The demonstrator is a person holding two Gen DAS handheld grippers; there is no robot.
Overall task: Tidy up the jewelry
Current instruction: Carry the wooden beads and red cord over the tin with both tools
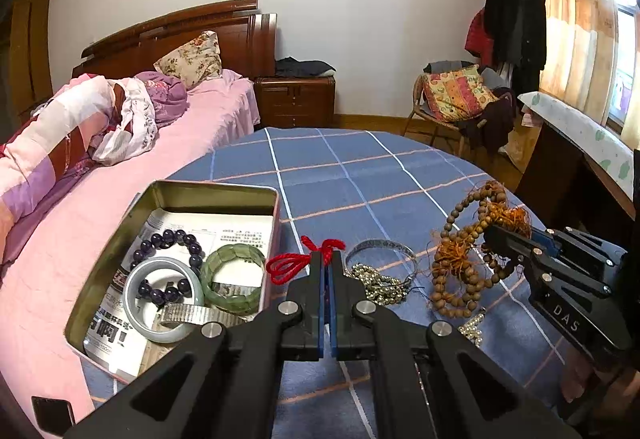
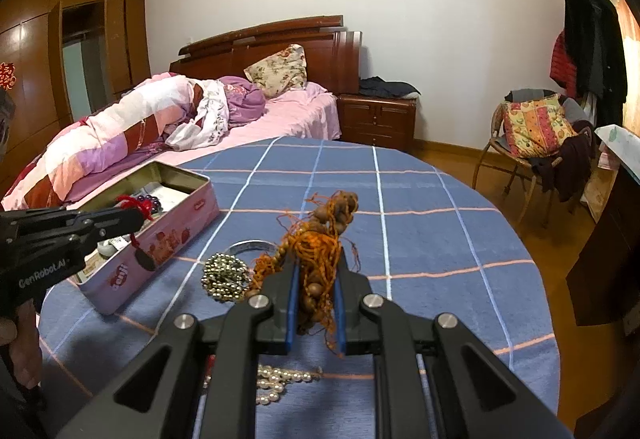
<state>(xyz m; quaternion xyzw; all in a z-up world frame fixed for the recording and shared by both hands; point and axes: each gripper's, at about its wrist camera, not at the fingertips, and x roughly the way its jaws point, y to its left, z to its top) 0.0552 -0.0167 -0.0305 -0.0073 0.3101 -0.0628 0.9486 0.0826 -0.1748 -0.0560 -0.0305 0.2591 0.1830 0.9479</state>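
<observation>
My left gripper (image 1: pixel 331 259) is shut on a red knotted cord (image 1: pixel 294 265), lifted just right of the open tin (image 1: pixel 172 191). In the right wrist view a dark pendant (image 2: pixel 145 259) dangles from that cord (image 2: pixel 138 203) in front of the tin's pink wall (image 2: pixel 176 235). My right gripper (image 2: pixel 318 259) is shut on a tangle of brown wooden beads with orange threads (image 2: pixel 320 235). The rest of the strand (image 1: pixel 456 267) trails on the blue checked cloth. The tin holds a purple bead bracelet (image 1: pixel 172 239), a pale bangle (image 1: pixel 132 291) and a green bangle (image 1: pixel 232 279).
On the cloth lie a silver bangle (image 1: pixel 384 245), a heap of metal beads (image 2: pixel 224 273) and a pearl strand (image 2: pixel 276 379). The round table (image 2: pixel 400 199) stands against a pink bed (image 2: pixel 296 111). A chair with a cushion (image 2: pixel 536 127) stands at the far right.
</observation>
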